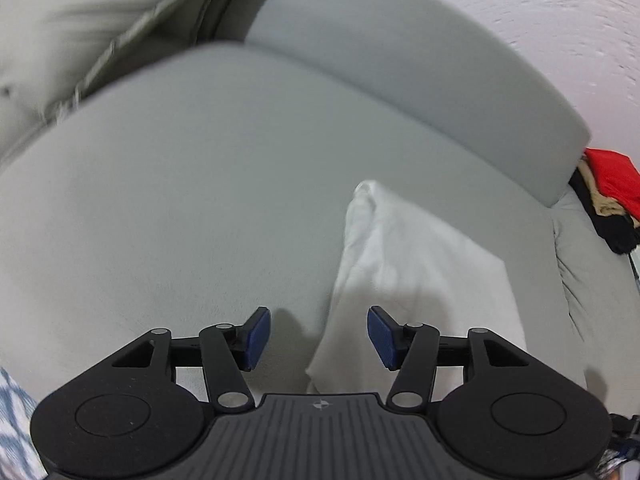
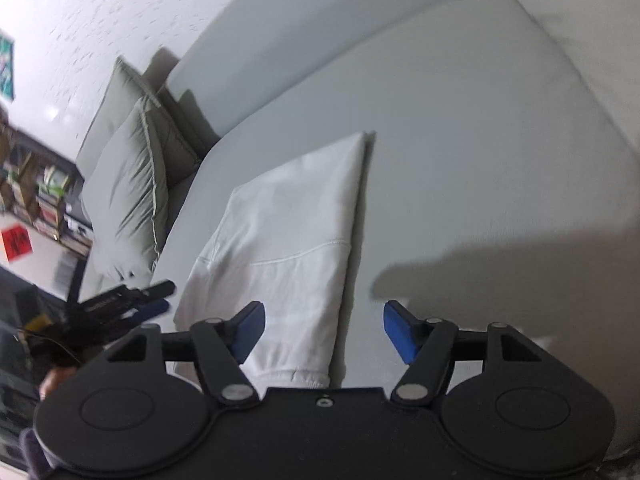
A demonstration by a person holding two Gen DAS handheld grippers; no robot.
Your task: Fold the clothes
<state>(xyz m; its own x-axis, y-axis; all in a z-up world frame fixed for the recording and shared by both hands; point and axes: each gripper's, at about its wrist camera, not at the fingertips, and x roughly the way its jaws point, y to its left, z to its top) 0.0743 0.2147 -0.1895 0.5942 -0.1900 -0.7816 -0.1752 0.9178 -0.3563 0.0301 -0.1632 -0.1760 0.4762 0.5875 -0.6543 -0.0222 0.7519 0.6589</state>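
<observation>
Grey sofa (image 1: 200,200), green cushions (image 2: 128,184), textured white wall (image 1: 540,20)

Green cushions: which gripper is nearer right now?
Left. The left gripper is on the cushions' side of the folded white garment, seen beside them in the right wrist view. The right gripper sits over the garment's far edge, further off.

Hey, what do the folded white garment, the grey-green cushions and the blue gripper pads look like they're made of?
Folded white garment: looks like soft matte knit, probably cotton jersey or fleece, with stitched seams and a ribbed hem. Grey-green cushions: smooth woven fabric with a slight sheen, fine creases and piped edges. Blue gripper pads: likely rubber or soft plastic, matte with fine ridges.
</observation>
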